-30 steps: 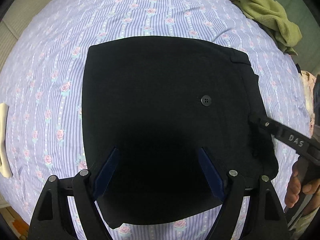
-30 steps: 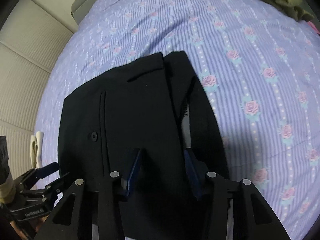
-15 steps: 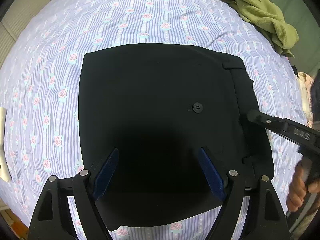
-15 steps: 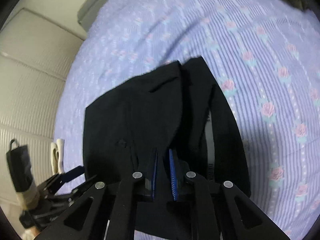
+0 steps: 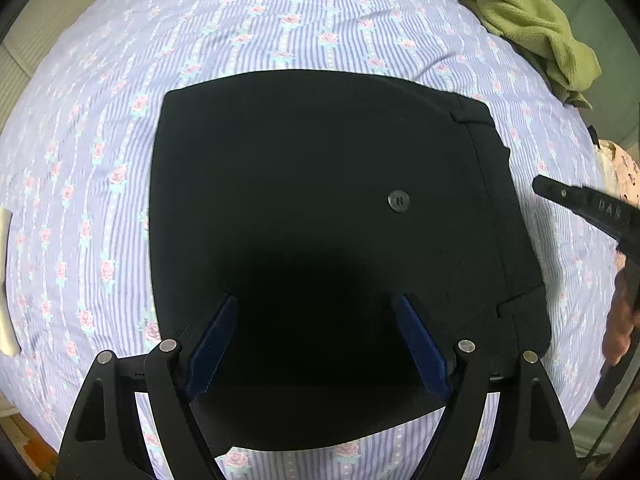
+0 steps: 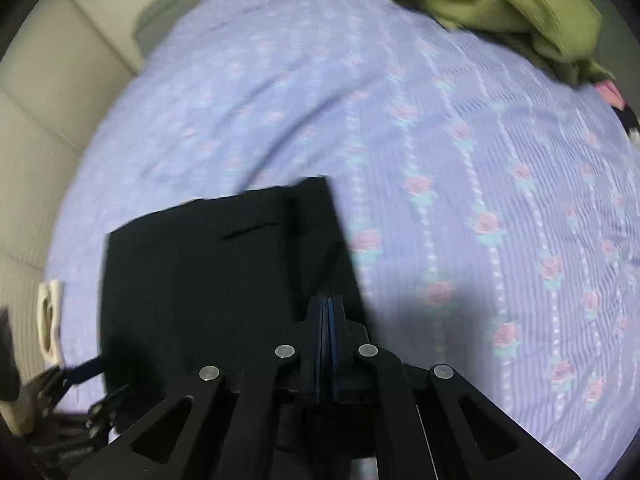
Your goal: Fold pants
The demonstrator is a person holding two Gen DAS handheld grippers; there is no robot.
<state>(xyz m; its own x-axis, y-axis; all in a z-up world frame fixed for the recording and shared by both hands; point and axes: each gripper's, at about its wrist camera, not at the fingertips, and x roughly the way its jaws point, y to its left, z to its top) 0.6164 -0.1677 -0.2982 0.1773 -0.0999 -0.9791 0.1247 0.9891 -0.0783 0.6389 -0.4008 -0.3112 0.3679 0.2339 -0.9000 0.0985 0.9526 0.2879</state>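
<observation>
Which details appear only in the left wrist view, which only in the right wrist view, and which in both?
Only the left wrist view shows the button on the black pants and the person's hand. Only the right wrist view shows the beige padded wall and the right gripper shut, pads together, nothing visibly between them. Both show the folded pants, the flowered sheet, the green garment and the left gripper, open.

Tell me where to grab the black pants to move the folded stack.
Probably the waistband edge of the black pants, coming from the open bedsheet beside it. That edge is thick, layered and straight, with bare sheet alongside for jaws to slide under.
</observation>
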